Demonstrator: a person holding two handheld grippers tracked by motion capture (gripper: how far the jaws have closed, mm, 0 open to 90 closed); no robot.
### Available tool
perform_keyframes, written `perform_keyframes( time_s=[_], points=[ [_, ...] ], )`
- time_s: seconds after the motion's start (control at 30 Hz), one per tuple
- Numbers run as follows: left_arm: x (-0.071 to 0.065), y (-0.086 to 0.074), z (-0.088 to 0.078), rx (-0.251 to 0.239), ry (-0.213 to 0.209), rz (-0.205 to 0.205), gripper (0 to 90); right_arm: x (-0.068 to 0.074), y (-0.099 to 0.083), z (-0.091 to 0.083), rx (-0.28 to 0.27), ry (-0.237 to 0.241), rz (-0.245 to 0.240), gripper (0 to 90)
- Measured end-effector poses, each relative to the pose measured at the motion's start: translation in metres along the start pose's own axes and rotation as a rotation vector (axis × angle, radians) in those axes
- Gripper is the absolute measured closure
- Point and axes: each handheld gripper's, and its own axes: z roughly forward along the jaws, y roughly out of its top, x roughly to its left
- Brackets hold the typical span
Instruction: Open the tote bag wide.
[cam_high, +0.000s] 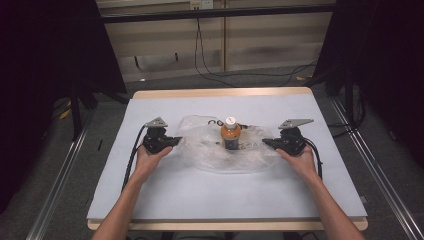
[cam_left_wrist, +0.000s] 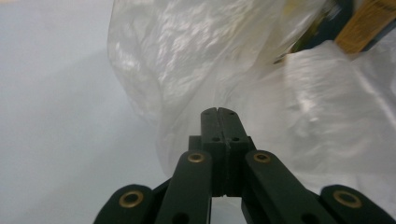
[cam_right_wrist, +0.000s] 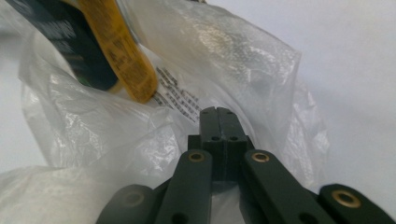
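A crumpled clear plastic bag (cam_high: 207, 152) lies on the middle of the table. An orange bottle (cam_high: 230, 133) with a white cap and a dark label stands upright in it. My left gripper (cam_high: 175, 141) is at the bag's left edge and my right gripper (cam_high: 266, 142) at its right edge, both pointing inward. In the left gripper view the jaws (cam_left_wrist: 218, 112) are pressed together with the bag's film (cam_left_wrist: 187, 60) rising from their tips. The right gripper view shows the same: the jaws (cam_right_wrist: 218, 111) are shut on the film (cam_right_wrist: 243, 60), with the bottle (cam_right_wrist: 119, 60) tilted across the frame beyond.
The bag sits on a pale grey table top (cam_high: 225, 195) with a wooden rim. Dark curtains hang at both sides, and cables (cam_high: 210, 70) trail over the floor behind the far edge. Metal rails run along the floor left and right.
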Motion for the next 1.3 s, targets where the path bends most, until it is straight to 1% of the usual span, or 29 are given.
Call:
perform_keyframes(
  time_s=[0.03, 0.1, 0.13, 0.17, 0.2, 0.27, 0.3, 0.37, 0.43, 0.5, 0.57, 0.63, 0.7, 0.73, 0.77, 0.8, 0.83, 0.93, 0.97, 1.0, 1.03, 1.07, 1.1, 1.13, 1.17, 1.2, 1.23, 1.27, 1.3],
  points=[
    [-0.002, 0.002, -0.004, -0.014, -0.007, 0.005, 90.0, 0.001, 0.002, -0.004, -0.01, 0.004, -0.001, 90.0],
    [-0.006, 0.007, -0.012, -0.034, 0.002, 0.022, 90.0, 0.003, 0.006, -0.011, -0.032, 0.011, -0.001, 90.0],
    [-0.007, 0.009, -0.016, -0.051, -0.01, 0.015, 90.0, 0.004, 0.008, -0.014, -0.043, 0.013, 0.0, 90.0],
    [-0.008, 0.012, -0.019, -0.061, -0.007, 0.018, 90.0, 0.005, 0.01, -0.017, -0.053, 0.018, -0.005, 90.0],
    [-0.01, 0.015, -0.022, -0.062, 0.002, 0.026, 90.0, 0.006, 0.012, -0.02, -0.058, 0.018, -0.009, 90.0],
    [-0.013, 0.022, -0.026, -0.075, 0.001, 0.039, 90.0, 0.007, 0.018, -0.025, -0.071, 0.022, -0.018, 90.0],
    [-0.015, 0.027, -0.027, -0.082, -0.003, 0.045, 90.0, 0.007, 0.021, -0.027, -0.078, 0.025, -0.018, 90.0],
    [-0.022, 0.036, -0.028, -0.09, -0.005, 0.073, 90.0, 0.007, 0.027, -0.03, -0.091, 0.031, -0.023, 90.0],
    [-0.03, 0.047, -0.027, -0.102, -0.022, 0.092, 90.0, 0.007, 0.034, -0.031, -0.1, 0.032, -0.028, 90.0],
    [-0.037, 0.058, -0.025, -0.102, -0.044, 0.117, 90.0, 0.007, 0.04, -0.033, -0.111, 0.037, -0.034, 90.0],
    [-0.045, 0.069, -0.018, -0.085, -0.064, 0.128, 90.0, 0.008, 0.047, -0.035, -0.123, 0.043, -0.04, 90.0],
    [-0.052, 0.077, -0.006, -0.051, -0.076, 0.147, 90.0, 0.01, 0.055, -0.036, -0.127, 0.048, -0.055, 90.0],
    [-0.058, 0.081, 0.011, 0.005, -0.094, 0.157, 90.0, 0.012, 0.062, -0.037, -0.126, 0.065, -0.065, 90.0],
    [-0.061, 0.082, 0.021, 0.039, -0.094, 0.155, 90.0, 0.014, 0.065, -0.035, -0.112, 0.074, -0.071, 90.0],
    [-0.063, 0.081, 0.033, 0.056, -0.09, 0.159, 90.0, 0.015, 0.068, -0.032, -0.095, 0.08, -0.084, 90.0],
    [-0.065, 0.08, 0.042, 0.093, -0.091, 0.162, 90.0, 0.016, 0.071, -0.027, -0.073, 0.084, -0.092, 90.0],
    [-0.066, 0.077, 0.051, 0.118, -0.088, 0.157, 90.0, 0.016, 0.072, -0.021, -0.053, 0.099, -0.092, 90.0],
    [-0.069, 0.068, 0.075, 0.184, -0.098, 0.166, 90.0, 0.014, 0.073, 0.003, 0.017, 0.134, -0.092, 90.0],
    [-0.069, 0.065, 0.081, 0.215, -0.106, 0.164, 90.0, 0.015, 0.072, 0.012, 0.047, 0.142, -0.099, 90.0],
    [-0.07, 0.061, 0.086, 0.227, -0.1, 0.155, 90.0, 0.015, 0.07, 0.02, 0.078, 0.15, -0.105, 90.0],
    [-0.068, 0.058, 0.09, 0.25, -0.099, 0.152, 90.0, 0.015, 0.068, 0.027, 0.113, 0.157, -0.102, 90.0],
    [-0.067, 0.054, 0.094, 0.267, -0.105, 0.142, 90.0, 0.015, 0.066, 0.034, 0.145, 0.143, -0.106, 90.0],
    [-0.067, 0.051, 0.097, 0.281, -0.11, 0.146, 90.0, 0.013, 0.064, 0.041, 0.173, 0.136, -0.106, 90.0],
    [-0.066, 0.048, 0.099, 0.291, -0.115, 0.142, 90.0, 0.009, 0.061, 0.046, 0.201, 0.15, -0.094, 90.0],
    [-0.067, 0.046, 0.1, 0.303, -0.116, 0.149, 90.0, 0.005, 0.059, 0.053, 0.226, 0.168, -0.081, 90.0],
    [-0.067, 0.043, 0.101, 0.294, -0.127, 0.144, 90.0, 0.002, 0.057, 0.058, 0.255, 0.188, -0.071, 90.0],
    [-0.068, 0.043, 0.1, 0.318, -0.124, 0.154, 90.0, 0.0, 0.055, 0.064, 0.28, 0.201, -0.073, 90.0],
    [-0.069, 0.042, 0.101, 0.326, -0.129, 0.166, 90.0, 0.0, 0.054, 0.069, 0.305, 0.202, -0.074, 90.0],
    [-0.071, 0.041, 0.1, 0.348, -0.131, 0.177, 90.0, 0.0, 0.054, 0.074, 0.329, 0.209, -0.069, 90.0]
  ],
)
